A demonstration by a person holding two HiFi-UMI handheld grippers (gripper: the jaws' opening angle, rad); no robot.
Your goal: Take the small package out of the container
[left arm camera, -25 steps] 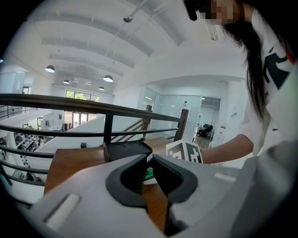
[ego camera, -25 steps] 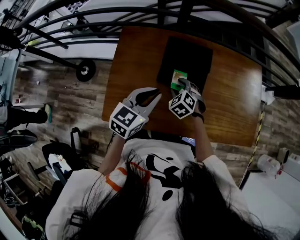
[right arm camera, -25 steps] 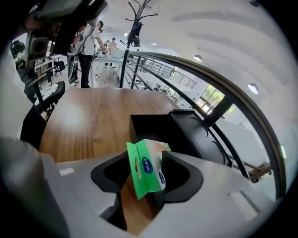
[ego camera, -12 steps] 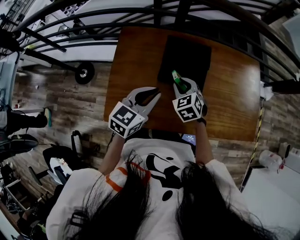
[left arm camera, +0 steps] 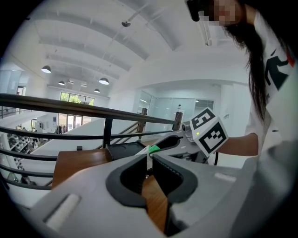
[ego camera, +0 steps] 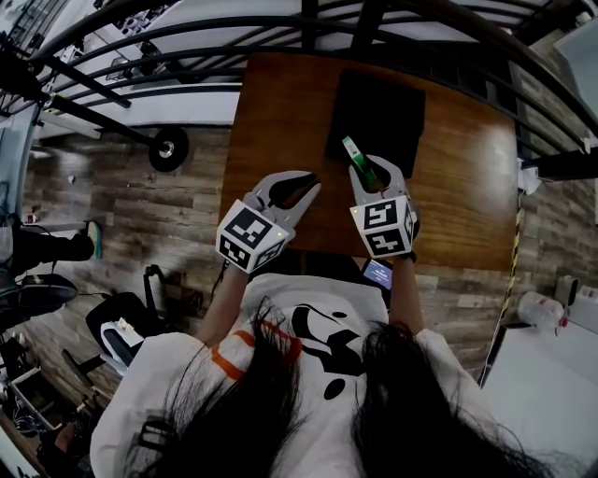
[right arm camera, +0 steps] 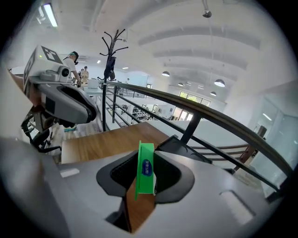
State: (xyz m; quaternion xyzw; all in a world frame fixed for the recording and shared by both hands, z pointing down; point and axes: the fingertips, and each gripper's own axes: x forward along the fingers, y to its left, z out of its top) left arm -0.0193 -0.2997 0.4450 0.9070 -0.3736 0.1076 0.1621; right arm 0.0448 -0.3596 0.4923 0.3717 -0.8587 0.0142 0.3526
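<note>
Here's the package (right arm camera: 145,173): thin, flat and bright green with a small blue oval label. It stands on edge and upright, pinched in the right gripper (ego camera: 372,171), whose jaws have just been closing and now clamp it from both sides. It's up in the air, showing over the near edge of the container (ego camera: 378,107), a shallow black tray lying flat on the counter (ego camera: 280,121). That counter is warm brown wood, bare apart from the container. It sits hard against a black railing (ego camera: 280,28) on a mezzanine, with plank floor (ego camera: 177,196) to the left and a bright white hall with hanging lamps beyond. The left gripper (left arm camera: 150,162) hovers over the counter's near-left part, well apart from the container, jaws drawn together on nothing. A black wheel (ego camera: 170,140) rests on the floor by the counter's left edge, and a coat stand (right arm camera: 111,51) rises far off. Nothing sits between package and container.
</note>
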